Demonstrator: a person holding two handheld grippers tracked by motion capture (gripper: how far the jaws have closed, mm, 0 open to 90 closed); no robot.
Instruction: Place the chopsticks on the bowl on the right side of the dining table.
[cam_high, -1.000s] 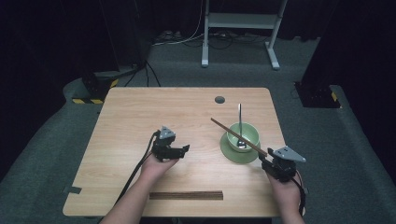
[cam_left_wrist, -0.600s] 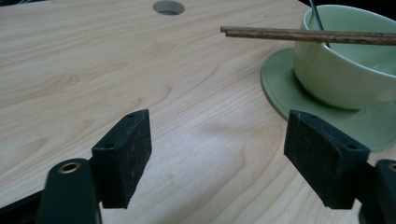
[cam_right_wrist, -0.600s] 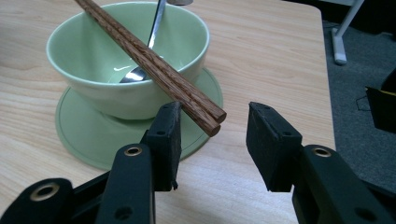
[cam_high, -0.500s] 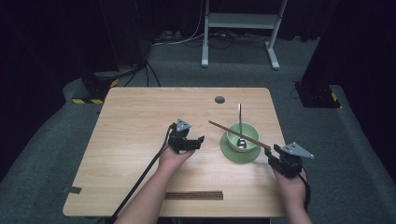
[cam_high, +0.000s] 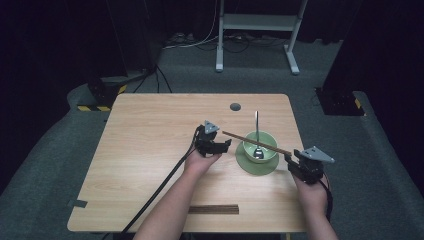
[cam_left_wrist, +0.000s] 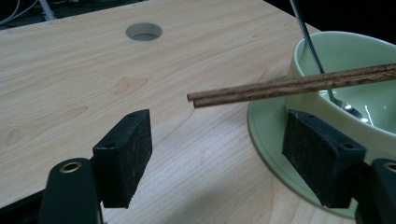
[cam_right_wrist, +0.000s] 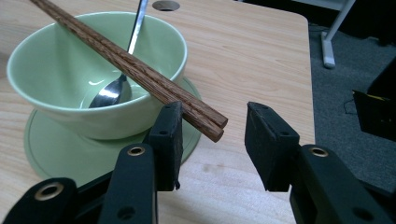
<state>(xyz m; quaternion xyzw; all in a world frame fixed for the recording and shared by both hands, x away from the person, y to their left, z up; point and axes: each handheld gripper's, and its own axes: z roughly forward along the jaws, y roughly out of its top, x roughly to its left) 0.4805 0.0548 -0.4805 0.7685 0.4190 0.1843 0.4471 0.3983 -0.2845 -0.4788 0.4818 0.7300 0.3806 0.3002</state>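
Between your right gripper's (cam_right_wrist: 212, 140) jaws sits the near end of the chopsticks (cam_right_wrist: 126, 65). The pair touches the inner face of the left pad (cam_right_wrist: 170, 135), while a clear gap separates it from the right pad, so the jaws are not clamped on it. These jaws have just been closing, with the chopstick ends between them. Beyond the jaws, the chopsticks run up and away across the rim of the green bowl (cam_right_wrist: 56, 93). The bowl stands on a matching green saucer (cam_right_wrist: 51, 154), and a metal spoon (cam_right_wrist: 119, 79) rests inside it with its handle leaning on the far rim.

Ahead of your left gripper (cam_left_wrist: 217, 154), the jaws stand wide apart with nothing between them. The far tips of the chopsticks (cam_left_wrist: 289, 86) hang above and just beyond the gap, clear of both pads. The saucer's edge (cam_left_wrist: 266, 144) lies just beside the right pad, with the bowl (cam_left_wrist: 350, 60) behind it.

From the high view, your left gripper (cam_high: 220, 146) points toward the bowl (cam_high: 260, 150) from one side and your right gripper (cam_high: 295, 162) from the other, with the chopsticks (cam_high: 256, 142) spanning the bowl between them. Farther off, the table (cam_high: 150, 130) carries a round hole (cam_high: 235, 106).
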